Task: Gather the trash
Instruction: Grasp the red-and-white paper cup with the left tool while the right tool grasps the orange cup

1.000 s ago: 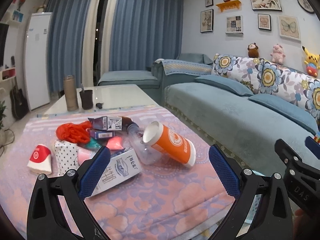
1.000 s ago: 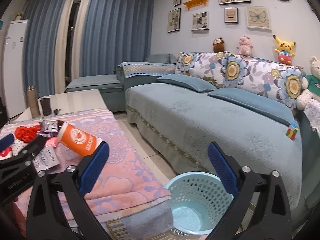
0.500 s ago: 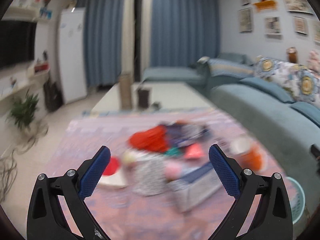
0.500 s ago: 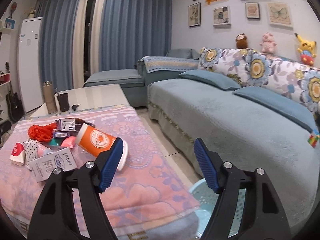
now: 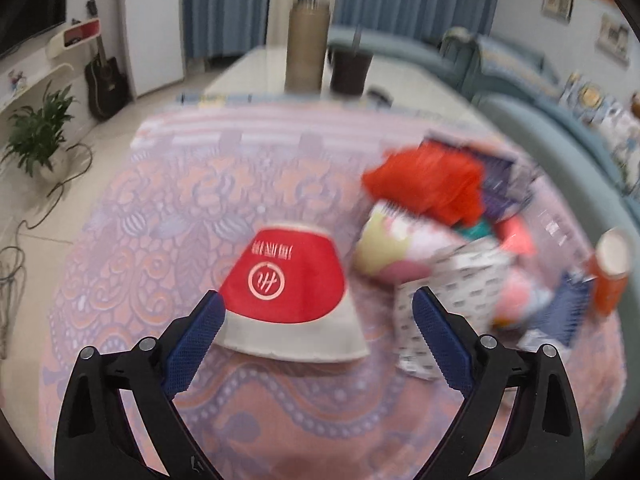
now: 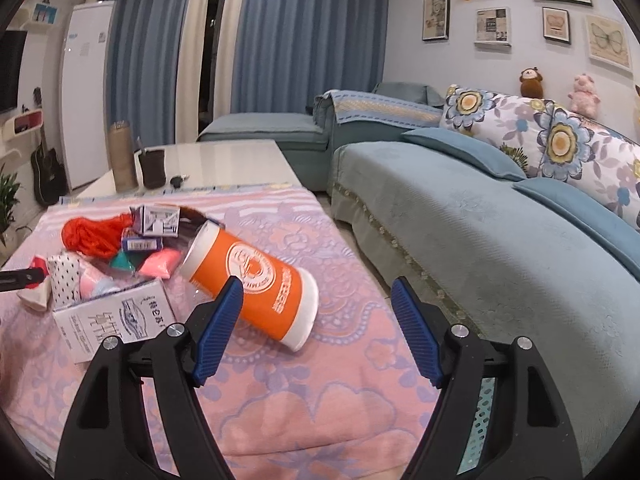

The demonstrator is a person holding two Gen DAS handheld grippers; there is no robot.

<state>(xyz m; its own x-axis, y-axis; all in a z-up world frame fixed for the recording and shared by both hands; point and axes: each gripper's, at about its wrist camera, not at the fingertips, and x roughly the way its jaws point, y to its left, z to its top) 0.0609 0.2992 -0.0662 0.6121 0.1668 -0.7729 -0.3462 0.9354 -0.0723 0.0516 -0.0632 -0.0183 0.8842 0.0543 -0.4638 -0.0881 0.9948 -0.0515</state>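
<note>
A home living room. A long blue-grey fabric sofa (image 6: 500, 216) with floral cushions (image 6: 520, 128) lines one wall, soft toys (image 6: 531, 82) perched along its back beneath framed pictures (image 6: 436, 17). Tall blue curtains (image 6: 304, 40) cover the window, a black acoustic guitar (image 6: 46, 172) leans nearby, and a potted green houseplant (image 5: 38, 136) stands on the floor.

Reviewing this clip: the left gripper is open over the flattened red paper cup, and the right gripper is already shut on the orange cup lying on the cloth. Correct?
Not quite. The right wrist view shows the right gripper open, not gripping the orange cup. The left gripper is open over the flattened red paper cup, as stated.
</note>
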